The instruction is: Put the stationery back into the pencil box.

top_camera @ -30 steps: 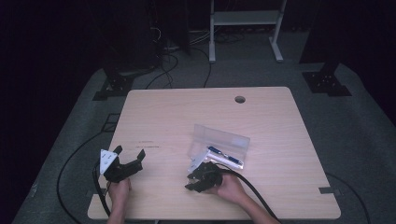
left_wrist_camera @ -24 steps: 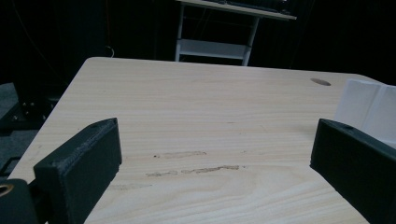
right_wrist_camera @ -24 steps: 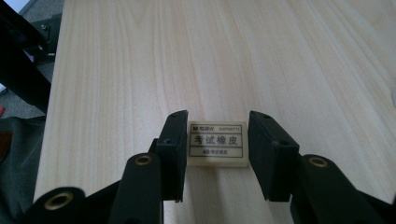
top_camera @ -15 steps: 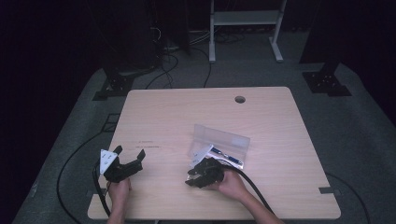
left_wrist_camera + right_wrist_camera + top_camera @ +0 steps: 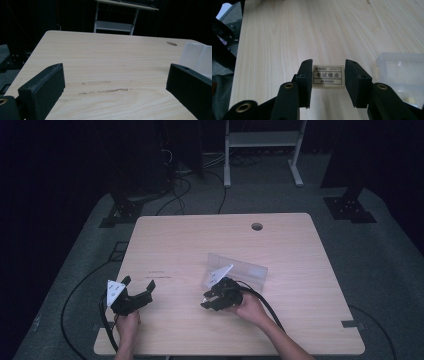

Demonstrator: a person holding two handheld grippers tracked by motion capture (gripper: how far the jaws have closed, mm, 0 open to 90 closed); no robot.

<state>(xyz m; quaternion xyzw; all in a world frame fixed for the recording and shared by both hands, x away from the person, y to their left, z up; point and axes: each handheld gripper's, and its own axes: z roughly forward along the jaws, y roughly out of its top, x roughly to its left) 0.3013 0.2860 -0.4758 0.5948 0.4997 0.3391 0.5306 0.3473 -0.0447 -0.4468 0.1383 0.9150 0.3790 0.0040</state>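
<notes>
A white eraser (image 5: 328,76) with a label of black printed characters sits between the jaws of my right gripper (image 5: 328,65), which is shut on it just above the wooden table (image 5: 200,245). In the high view the right gripper (image 5: 211,302) is held low at the table's front middle, beside a clear plastic case (image 5: 245,270). That case (image 5: 402,72) lies to the right of the jaws. My left gripper (image 5: 138,289) rests near the front left corner. It stands wide open (image 5: 115,75) with nothing between its jaws.
A round cable hole (image 5: 257,226) is in the table's far edge. Black cables trail from both grippers over the front edge. A white shelf frame (image 5: 260,140) stands on the floor beyond the table. The plastic case (image 5: 197,57) also lies off to the left gripper's right.
The right gripper has shifted slightly on the spot with the eraser in it. The left gripper has not moved.
</notes>
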